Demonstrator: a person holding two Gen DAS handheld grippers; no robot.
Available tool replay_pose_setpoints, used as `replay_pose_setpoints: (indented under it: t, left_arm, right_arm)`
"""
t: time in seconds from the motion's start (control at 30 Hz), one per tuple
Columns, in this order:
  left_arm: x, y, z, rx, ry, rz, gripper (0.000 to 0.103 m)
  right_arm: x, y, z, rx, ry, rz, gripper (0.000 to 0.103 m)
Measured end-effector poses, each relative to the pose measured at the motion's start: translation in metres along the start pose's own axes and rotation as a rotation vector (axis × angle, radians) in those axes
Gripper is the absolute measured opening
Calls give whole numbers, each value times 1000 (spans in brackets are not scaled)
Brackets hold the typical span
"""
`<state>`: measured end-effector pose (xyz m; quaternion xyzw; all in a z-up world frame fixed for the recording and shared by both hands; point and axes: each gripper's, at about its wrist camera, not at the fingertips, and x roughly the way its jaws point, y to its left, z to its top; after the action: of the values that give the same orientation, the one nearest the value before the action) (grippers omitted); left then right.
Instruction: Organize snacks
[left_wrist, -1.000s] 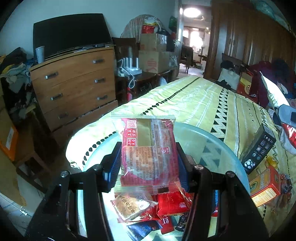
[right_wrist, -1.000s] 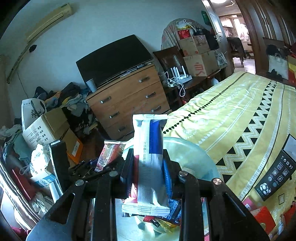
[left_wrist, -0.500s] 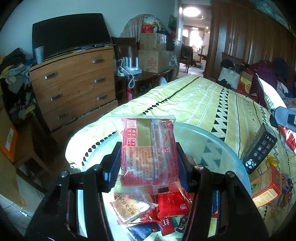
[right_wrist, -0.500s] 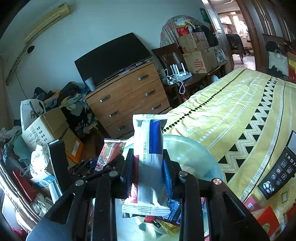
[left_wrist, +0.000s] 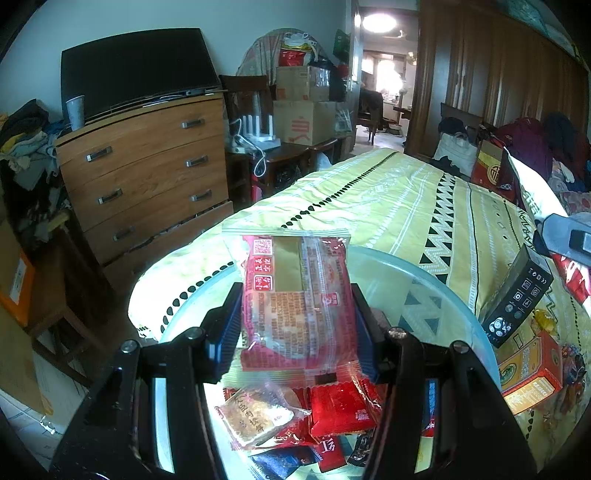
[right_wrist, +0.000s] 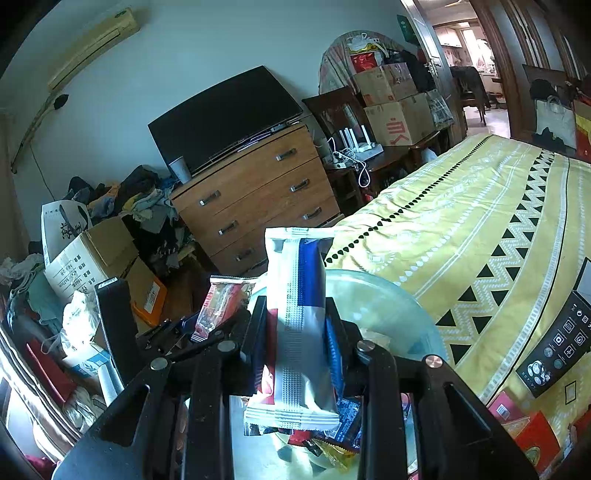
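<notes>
Left tongs (left_wrist: 295, 317) pinch a red snack packet (left_wrist: 295, 302); right tongs (right_wrist: 295, 332) pinch a white-blue packet (right_wrist: 299, 325).

red-and-gold snack packet (left_wrist: 295, 302), white-and-blue snack wrapper (right_wrist: 299, 325), yellow bedspread (left_wrist: 406, 206) with black triangles; brown wooden dresser (left_wrist: 144, 170)

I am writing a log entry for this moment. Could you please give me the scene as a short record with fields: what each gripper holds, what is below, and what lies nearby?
left gripper: jaws shut on red snack packet, held upright
right gripper: jaws shut on white and blue snack packet, held upright
below: glass bowl with loose snack packets
surface: bed with yellow patterned cover
nearby: black box, orange box
</notes>
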<state>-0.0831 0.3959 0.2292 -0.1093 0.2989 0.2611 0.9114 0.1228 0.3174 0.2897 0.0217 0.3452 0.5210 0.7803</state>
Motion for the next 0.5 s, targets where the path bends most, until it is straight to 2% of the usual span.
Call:
replay_pose_setpoints:
  t: [0.5]
  left_arm:
    - [0,-1,0,1,0,1,54]
  right_arm:
    - [10,6,-1,2,9,1,32]
